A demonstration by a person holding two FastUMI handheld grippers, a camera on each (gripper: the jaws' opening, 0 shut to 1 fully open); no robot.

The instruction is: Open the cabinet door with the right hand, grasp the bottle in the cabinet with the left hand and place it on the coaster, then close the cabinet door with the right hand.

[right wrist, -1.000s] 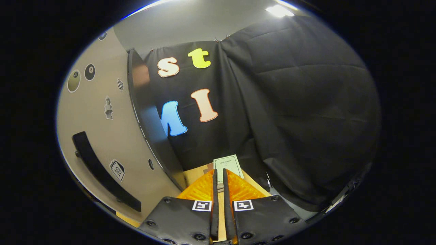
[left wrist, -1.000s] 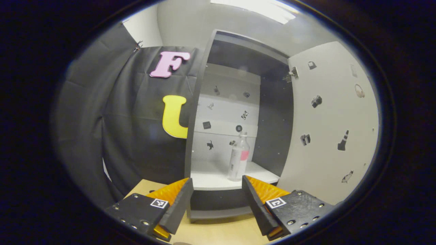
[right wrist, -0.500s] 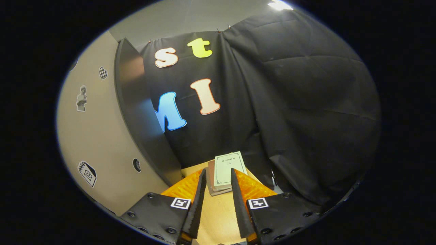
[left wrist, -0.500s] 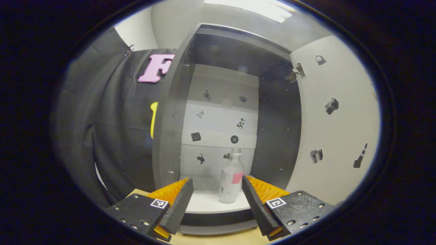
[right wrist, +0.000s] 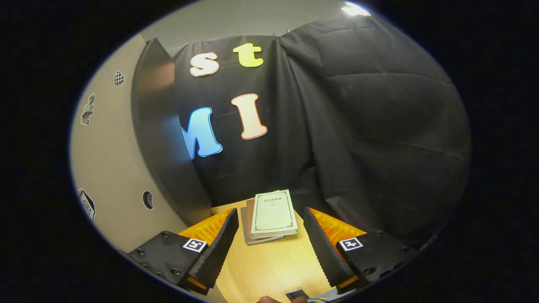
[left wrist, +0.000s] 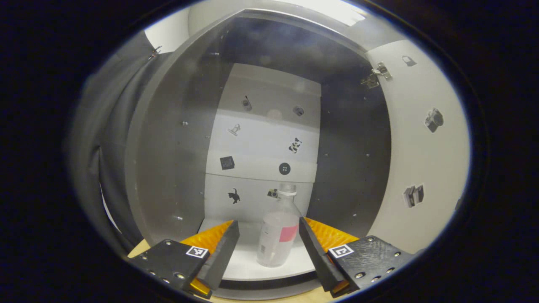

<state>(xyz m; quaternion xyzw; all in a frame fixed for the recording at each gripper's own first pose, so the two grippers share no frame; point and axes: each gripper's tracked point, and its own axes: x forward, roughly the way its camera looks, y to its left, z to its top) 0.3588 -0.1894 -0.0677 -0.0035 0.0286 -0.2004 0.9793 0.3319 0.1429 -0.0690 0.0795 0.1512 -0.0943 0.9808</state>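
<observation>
Two things have changed in the last second, and both tell you the door step is finished. Your left gripper (left wrist: 268, 248) has closed in on the cabinet (left wrist: 168, 147): a second ago the whole front of it was framed with wall cloth beside it, and now its dark inner walls wrap round the left gripper view. The bottle (left wrist: 277, 235) stands upright on the white shelf (left wrist: 248, 269), showing between your two spread fingers but slightly nearer the right one, and neither finger touches it yet. The jaws stand wide, with room to spare on both sides. Your right gripper (right wrist: 269, 244) has let go of its job too: its fingers were pressed almost together a second ago and now stand wide apart, holding nothing, aimed at a small stack of books (right wrist: 269, 216) on the wooden table (right wrist: 269, 269). The open door (right wrist: 109, 168) hangs at the left of the right gripper view, and its handle has slid out of sight. So you are on the reach for the bottle; ease forward and nudge right to centre it before you squeeze. I cannot make out the coaster from here.
</observation>
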